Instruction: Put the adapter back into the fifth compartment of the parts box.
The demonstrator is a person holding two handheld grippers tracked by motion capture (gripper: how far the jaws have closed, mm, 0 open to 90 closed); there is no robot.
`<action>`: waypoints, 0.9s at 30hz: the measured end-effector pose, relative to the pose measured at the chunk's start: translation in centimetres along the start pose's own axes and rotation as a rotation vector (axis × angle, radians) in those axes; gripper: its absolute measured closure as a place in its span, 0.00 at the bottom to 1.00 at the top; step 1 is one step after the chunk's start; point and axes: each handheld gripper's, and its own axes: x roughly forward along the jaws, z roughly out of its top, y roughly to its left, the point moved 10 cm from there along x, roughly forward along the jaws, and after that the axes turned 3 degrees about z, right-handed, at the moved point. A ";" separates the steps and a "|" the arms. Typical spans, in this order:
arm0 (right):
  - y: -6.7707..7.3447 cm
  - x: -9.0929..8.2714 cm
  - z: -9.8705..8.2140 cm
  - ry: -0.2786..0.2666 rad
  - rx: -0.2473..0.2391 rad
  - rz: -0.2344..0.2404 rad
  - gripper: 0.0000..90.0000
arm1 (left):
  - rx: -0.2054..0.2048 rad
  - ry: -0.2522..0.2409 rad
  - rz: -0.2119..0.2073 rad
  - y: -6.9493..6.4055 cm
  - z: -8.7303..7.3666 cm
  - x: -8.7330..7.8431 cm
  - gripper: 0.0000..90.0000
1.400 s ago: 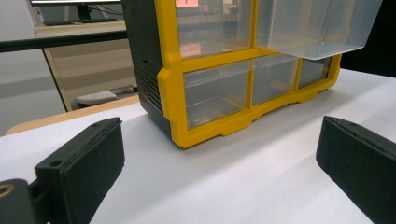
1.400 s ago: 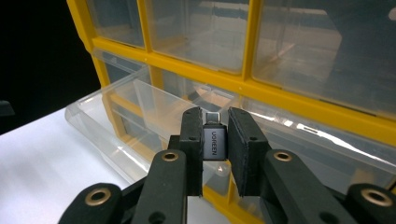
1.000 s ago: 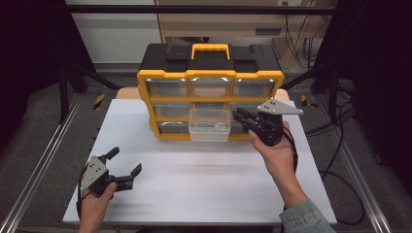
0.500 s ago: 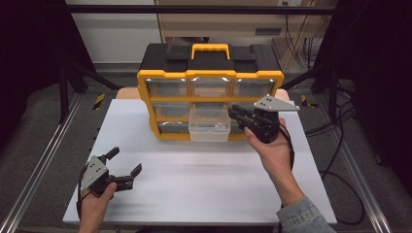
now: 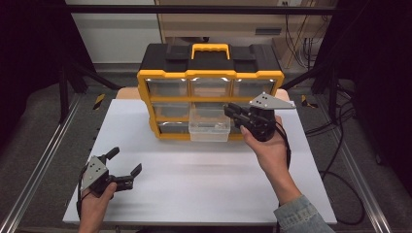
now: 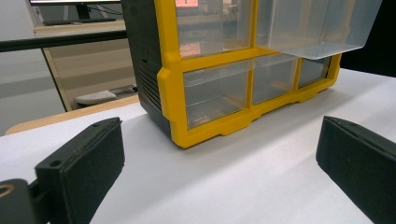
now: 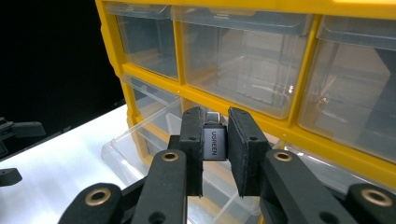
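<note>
High view: right gripper (image 5: pixel 232 113) over the pulled-out clear drawer (image 5: pixel 209 131) of the yellow organiser (image 5: pixel 210 77); left gripper (image 5: pixel 127 167) rests low on the white table (image 5: pixel 204 170), well apart. Left gripper view: jaws wide, nothing between them. Right gripper view: jaws clamped on a small grey adapter (image 7: pixel 215 142), poised above the drawer. Risk: the grip is narrow; released off-centre, the adapter could hit the drawer's rim and bounce onto the table.

"UGREEN" — white letters, running lengthwise on the small grey adapter (image 7: pixel 215 143) — no other legible text
</note>
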 end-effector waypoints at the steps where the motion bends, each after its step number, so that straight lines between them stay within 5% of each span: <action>1: 0.0 0.0 0.0 0.000 0.000 0.001 0.85 | 0.000 0.000 0.000 0.0 0.0 0.0 0.01; 27: 1.3 1.6 -0.2 0.028 -0.017 0.035 0.85 | 0.001 0.000 -0.002 0.0 0.0 0.0 0.01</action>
